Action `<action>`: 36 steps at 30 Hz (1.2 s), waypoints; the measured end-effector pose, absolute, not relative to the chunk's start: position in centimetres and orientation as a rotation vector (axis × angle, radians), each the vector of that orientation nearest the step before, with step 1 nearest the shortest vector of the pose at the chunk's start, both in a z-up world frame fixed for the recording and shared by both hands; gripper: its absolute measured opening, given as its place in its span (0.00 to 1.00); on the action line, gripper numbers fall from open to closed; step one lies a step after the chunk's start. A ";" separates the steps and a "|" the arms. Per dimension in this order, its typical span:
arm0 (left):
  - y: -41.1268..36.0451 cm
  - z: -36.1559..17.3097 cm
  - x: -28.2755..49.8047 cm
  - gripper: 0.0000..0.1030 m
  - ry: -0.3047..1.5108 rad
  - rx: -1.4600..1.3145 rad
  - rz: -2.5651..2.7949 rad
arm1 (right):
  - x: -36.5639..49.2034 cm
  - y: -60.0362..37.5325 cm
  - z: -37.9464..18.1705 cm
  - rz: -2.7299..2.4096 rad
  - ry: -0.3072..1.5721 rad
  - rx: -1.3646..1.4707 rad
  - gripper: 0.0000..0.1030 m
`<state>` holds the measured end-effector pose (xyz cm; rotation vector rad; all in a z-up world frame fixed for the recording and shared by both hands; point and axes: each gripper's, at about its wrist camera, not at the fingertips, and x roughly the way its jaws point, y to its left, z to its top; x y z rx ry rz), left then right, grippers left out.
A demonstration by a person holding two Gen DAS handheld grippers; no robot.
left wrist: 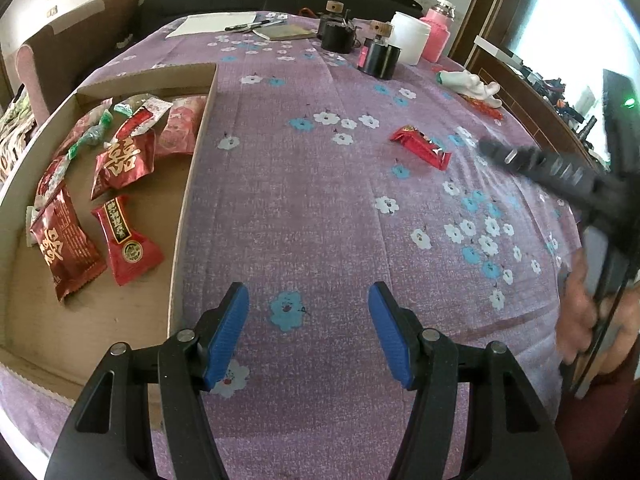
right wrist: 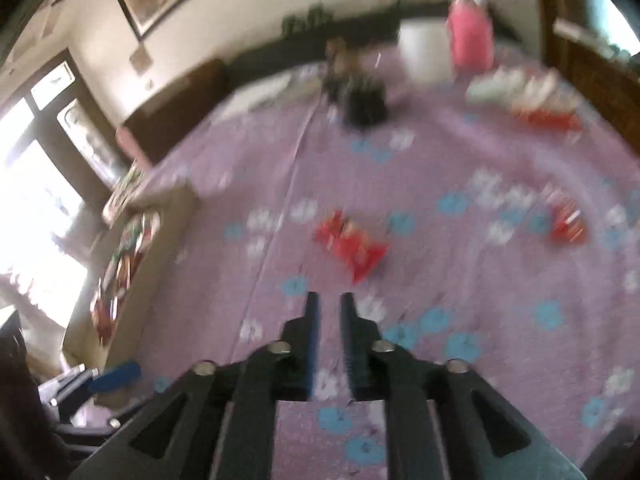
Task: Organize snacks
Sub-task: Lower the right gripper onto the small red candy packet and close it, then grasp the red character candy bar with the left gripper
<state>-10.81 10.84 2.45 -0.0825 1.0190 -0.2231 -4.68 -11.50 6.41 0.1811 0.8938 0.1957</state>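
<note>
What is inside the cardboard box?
The cardboard box holds several red snack packets and some green-wrapped candies on its floor. Overlapping packets hide anything beneath them.

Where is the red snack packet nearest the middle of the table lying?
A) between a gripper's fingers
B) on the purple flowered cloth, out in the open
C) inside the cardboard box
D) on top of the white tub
B: the red snack packet lies flat on the cloth, apart from the cardboard box; neither gripper holds it.

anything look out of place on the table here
Yes: one red snack packet lies loose on the purple tablecloth, apart from the cardboard tray holding the other packets. Another red one sits further right.
</note>
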 end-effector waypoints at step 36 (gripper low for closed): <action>9.0 5.9 -7.1 0.59 1.020 -0.178 -0.355 | 0.6 -23.0 3.0 -0.384 0.876 0.296 0.22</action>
